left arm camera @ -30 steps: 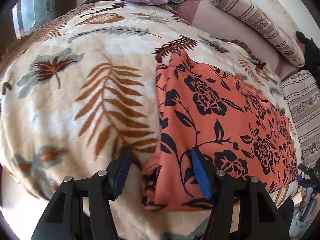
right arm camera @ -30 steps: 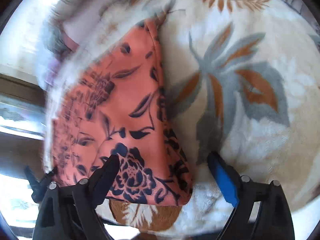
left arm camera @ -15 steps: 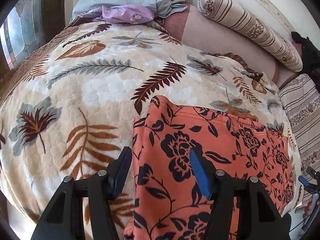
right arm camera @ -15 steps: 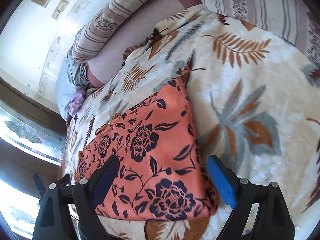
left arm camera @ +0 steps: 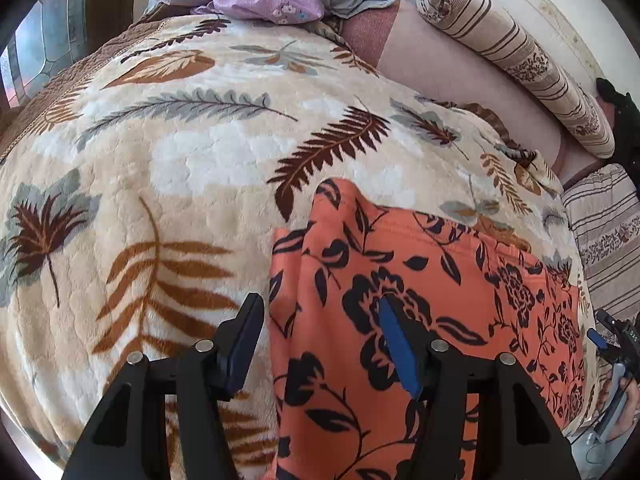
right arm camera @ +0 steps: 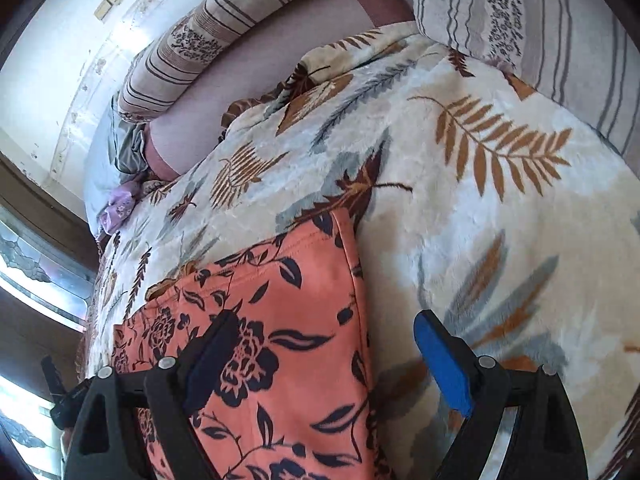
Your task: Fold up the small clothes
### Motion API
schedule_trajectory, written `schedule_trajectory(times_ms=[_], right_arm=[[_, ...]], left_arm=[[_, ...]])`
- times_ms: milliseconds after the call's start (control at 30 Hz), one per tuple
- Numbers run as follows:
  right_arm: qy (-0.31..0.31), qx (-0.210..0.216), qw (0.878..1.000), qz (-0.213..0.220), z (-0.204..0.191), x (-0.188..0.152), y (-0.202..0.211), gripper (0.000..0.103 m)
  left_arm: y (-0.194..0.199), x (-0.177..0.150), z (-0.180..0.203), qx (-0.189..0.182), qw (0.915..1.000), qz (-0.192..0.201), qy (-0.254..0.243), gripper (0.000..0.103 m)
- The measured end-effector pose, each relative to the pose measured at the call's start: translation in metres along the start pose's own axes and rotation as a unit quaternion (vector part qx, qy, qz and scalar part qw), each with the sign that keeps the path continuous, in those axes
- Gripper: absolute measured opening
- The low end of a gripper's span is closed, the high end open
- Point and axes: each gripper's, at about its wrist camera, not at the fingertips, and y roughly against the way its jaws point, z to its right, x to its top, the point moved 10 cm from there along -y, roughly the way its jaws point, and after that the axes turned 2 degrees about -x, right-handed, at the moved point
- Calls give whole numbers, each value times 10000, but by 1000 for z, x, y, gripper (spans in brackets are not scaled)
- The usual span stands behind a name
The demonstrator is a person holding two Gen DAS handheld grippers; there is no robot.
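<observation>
The orange flowered garment (left arm camera: 420, 320) lies flat on the leaf-print blanket (left arm camera: 180, 184) of the bed — both the left gripper (left arm camera: 320, 344) and right gripper (right arm camera: 320, 364) hover over it, fingers spread, holding nothing.

The left wrist camera sat close above the leaf-print blanket (left arm camera: 192, 168), looking forward and down along its own fingers, which rose from six o'clock; the far pillows and bolster (left arm camera: 516, 52) lay from twelve to two o'clock. The right wrist camera hung similarly near the bed but rolled, so the same bolster (right arm camera: 188, 52) ran toward ten and eleven o'clock and the window fell at eight o'clock. Both views shared the orange floral garment (left arm camera: 420, 320) (right arm camera: 288, 320), the blanket (right arm camera: 500, 208) around it and the purple cloth (left arm camera: 272, 0) (right arm camera: 118, 206) at the bed's far end.
</observation>
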Motion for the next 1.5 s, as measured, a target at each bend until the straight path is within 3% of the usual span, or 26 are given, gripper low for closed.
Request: schedule_trajectory(times_ms=[133, 167, 233, 300, 400, 433, 467, 500, 533, 600, 767, 933, 1133, 1233, 1300, 1367, 1433, 1500], right_arm=[[273, -316, 9991, -22, -3, 18, -31, 91], [307, -401, 9987, -27, -3, 20, -36, 86], [342, -500, 9981, -75, -2, 23, -45, 68], [404, -627, 9971, -168, -2, 21, -50, 30], [611, -792, 9948, -182, -5, 20, -50, 26], [664, -827, 9942, -190, -6, 20, -49, 24], [717, -882, 9933, -191, -6, 21, -49, 19], [752, -911, 9928, -193, -7, 22, -48, 15], [785, -933, 9923, -194, -8, 23, -47, 14], [879, -998, 9910, -159, -11, 25, -43, 9], [1066, -1083, 9879, 314, -25, 36, -11, 7], [1140, -926, 9823, 1162, -44, 36, 65, 7], [721, -379, 9737, 2130, -45, 9, 188, 7], [564, -257, 9668, 2481, -43, -2, 237, 7], [674, -246, 9661, 2480, -47, 2, 243, 7], [805, -186, 9701, 2284, -53, 18, 222, 7], [782, -172, 9781, 1920, -53, 37, 176, 7], [721, -283, 9879, 1344, -45, 51, 107, 7]], left_arm=[[-12, 19, 5, -26, 10000, 50, -58, 62], [-16, 24, 6, -19, 9999, 56, -82, 62], [-24, 33, 9, 14, 9998, 78, -155, 62], [-31, 41, 10, 63, 9997, 94, -232, 62], [-42, 49, 10, 63, 9996, 88, -247, 61], [-45, 50, 9, 78, 9997, 50, -241, 56], [-48, 52, 9, 83, 9996, 43, -259, 28], [-51, 52, 9, 157, 9994, -25, -307, 14], [-53, 52, 9, 161, 9993, -97, -312, 8], [-46, 55, 13, 51, 9996, 30, -288, 7], [32, 64, 39, -137, 9929, 988, -655, 7], [148, 39, 60, -268, 9726, 2012, -1130, 7], [257, -27, 48, -220, 9593, 2638, -981, 7], [286, -37, 42, -78, 9545, 2816, -980, 7], [280, -27, 44, -123, 9568, 2715, -1032, 7], [250, -7, 43, -130, 9604, 2585, -1036, 7], [195, 15, 39, -99, 9694, 2244, -990, 7], [119, 36, 23, 200, 9802, 1767, -870, 8]])
